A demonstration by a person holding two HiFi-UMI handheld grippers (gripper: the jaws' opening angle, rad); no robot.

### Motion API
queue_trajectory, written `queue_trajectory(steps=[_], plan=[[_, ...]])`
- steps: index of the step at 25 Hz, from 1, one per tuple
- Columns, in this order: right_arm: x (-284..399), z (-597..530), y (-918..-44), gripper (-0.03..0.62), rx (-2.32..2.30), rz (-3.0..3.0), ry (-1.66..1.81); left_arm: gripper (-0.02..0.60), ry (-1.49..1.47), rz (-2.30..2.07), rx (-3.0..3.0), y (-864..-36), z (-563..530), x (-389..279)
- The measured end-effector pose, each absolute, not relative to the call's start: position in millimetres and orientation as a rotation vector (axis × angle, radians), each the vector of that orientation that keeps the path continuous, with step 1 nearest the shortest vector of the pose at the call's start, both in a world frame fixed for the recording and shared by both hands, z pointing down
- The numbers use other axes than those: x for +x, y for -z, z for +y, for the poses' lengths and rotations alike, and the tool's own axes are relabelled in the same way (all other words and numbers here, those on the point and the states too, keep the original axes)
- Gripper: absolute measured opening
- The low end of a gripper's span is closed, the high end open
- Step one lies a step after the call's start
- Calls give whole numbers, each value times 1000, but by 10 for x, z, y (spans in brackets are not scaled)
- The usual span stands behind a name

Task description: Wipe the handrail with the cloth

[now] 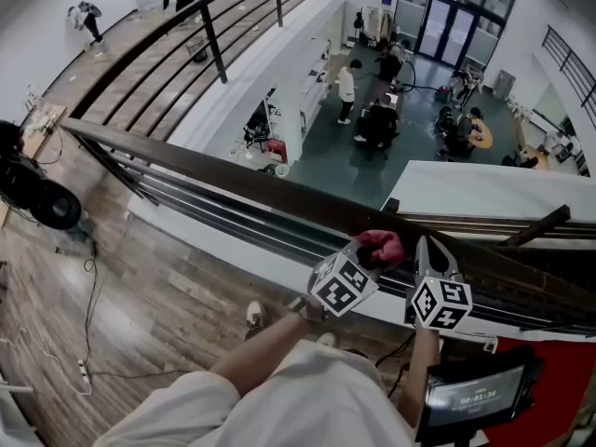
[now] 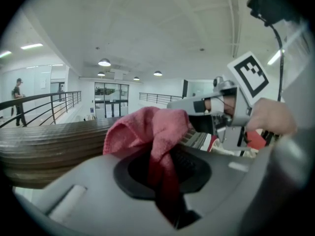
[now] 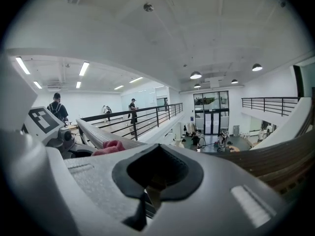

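The dark wooden handrail runs from the left edge to the lower right in the head view. My left gripper is shut on a red cloth, which rests on top of the rail. In the left gripper view the cloth bunches out of the jaws, with the handrail to its left. My right gripper is just right of the cloth, over the rail, shut and holding nothing. The right gripper view shows the cloth at its left and the handrail at its right.
Metal bars run under the rail. Beyond it is an open drop to a lower floor with several people. A screen sits at the lower right. A cable and a black round device lie on the wooden floor.
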State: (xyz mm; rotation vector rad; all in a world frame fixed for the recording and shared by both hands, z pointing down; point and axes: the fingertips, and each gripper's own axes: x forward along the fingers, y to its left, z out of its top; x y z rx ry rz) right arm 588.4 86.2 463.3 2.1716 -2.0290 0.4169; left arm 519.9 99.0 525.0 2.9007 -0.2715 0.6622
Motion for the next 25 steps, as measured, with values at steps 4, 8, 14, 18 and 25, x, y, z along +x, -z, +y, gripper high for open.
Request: queue_trajectory(steps=[4, 8, 14, 18, 25], plan=[[5921, 873, -4635, 2, 2210, -1963, -413, 65, -661, -247, 2894, -5268, 961, 5128], [5930, 884, -4647, 2, 2238, -1905, -413, 64, -663, -226, 2896, -5274, 912, 5044], [5822, 844, -4646, 2, 2241, -1880, -423, 64, -663, -211, 2901, -5264, 812, 4905], [5753, 815, -4641, 2, 2231, -1887, -441, 65, -666, -201, 2894, -5264, 777, 4835], [5580, 693, -4620, 2, 2214, -1879, -438, 66, -666, -209, 2876, -5264, 618, 4581]])
